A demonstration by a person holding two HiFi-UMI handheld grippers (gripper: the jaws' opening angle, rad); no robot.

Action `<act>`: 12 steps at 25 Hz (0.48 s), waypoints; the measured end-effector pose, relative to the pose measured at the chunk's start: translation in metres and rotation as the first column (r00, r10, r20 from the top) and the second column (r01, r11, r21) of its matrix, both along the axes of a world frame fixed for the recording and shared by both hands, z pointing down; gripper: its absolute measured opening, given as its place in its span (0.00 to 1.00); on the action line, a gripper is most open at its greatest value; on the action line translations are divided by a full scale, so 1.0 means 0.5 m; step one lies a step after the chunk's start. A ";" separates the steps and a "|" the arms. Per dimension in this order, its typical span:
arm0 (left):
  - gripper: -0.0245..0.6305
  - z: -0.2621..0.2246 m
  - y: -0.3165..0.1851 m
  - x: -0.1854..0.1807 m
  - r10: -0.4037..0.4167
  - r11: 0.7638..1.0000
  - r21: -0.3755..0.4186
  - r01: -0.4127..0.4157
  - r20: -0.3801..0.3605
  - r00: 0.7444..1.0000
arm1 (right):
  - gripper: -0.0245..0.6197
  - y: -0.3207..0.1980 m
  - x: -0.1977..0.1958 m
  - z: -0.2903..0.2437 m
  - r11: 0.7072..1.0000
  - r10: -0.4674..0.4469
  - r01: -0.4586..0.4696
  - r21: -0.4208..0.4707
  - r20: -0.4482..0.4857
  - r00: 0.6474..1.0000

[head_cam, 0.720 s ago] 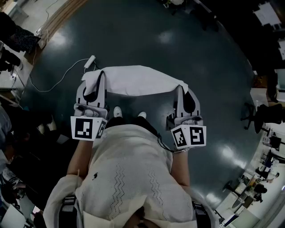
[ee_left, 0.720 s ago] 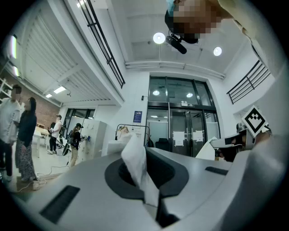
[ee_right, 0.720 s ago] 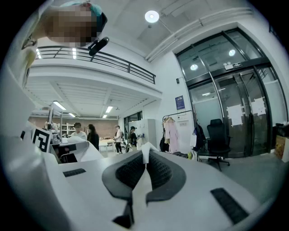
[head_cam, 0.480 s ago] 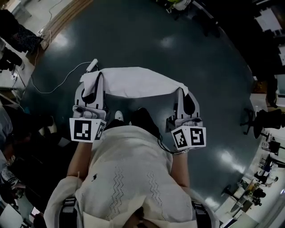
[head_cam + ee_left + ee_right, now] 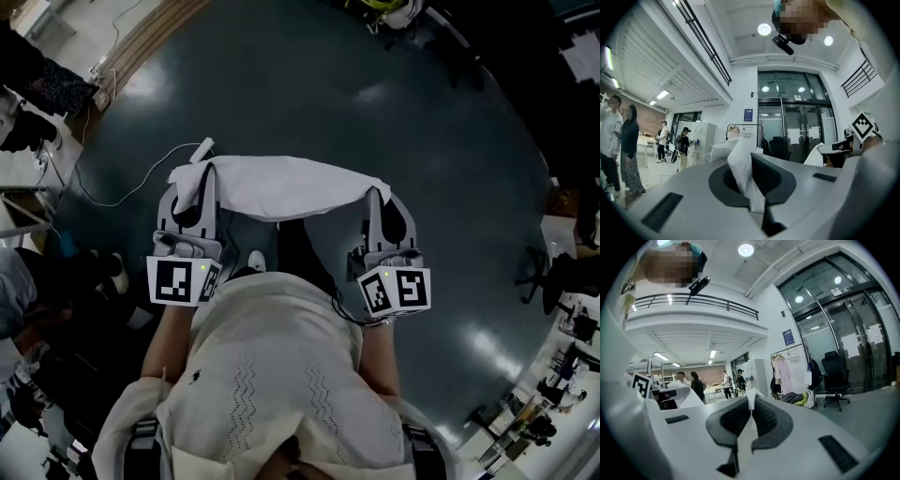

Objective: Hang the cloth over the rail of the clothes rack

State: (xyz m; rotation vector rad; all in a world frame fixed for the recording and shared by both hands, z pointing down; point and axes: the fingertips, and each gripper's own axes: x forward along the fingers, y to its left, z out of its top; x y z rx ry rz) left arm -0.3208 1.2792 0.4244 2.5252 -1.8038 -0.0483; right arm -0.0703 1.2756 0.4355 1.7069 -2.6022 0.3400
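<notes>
Left gripper (image 5: 201,183) — jaws closed on one end of the white cloth (image 5: 281,186). Right gripper (image 5: 379,197) — jaws pinched tight on the other end. Cloth soft, smooth, slung between both above the glossy dark floor (image 5: 394,84).

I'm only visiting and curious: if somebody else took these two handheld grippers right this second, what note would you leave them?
left gripper: shut on one end of the white cloth.
right gripper: shut on the other end.
The white cloth hangs stretched between them, above the floor, in front of the person.
clothes rack: across the room, with garments already on it.
Done: cloth picked up by both ends.
Left: carry it over and drape it over the rack's rail.
</notes>
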 end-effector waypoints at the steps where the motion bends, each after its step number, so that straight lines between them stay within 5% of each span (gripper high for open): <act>1: 0.06 0.004 -0.033 0.010 -0.004 1.000 -0.006 0.004 0.007 1.000 | 0.07 -0.036 0.011 0.006 1.000 -0.001 0.001 -0.005 0.008 1.000; 12: 0.06 -0.088 -0.404 0.136 -0.011 0.997 0.071 0.012 -0.006 1.000 | 0.07 -0.423 0.143 -0.081 0.996 -0.040 0.039 0.081 0.009 0.999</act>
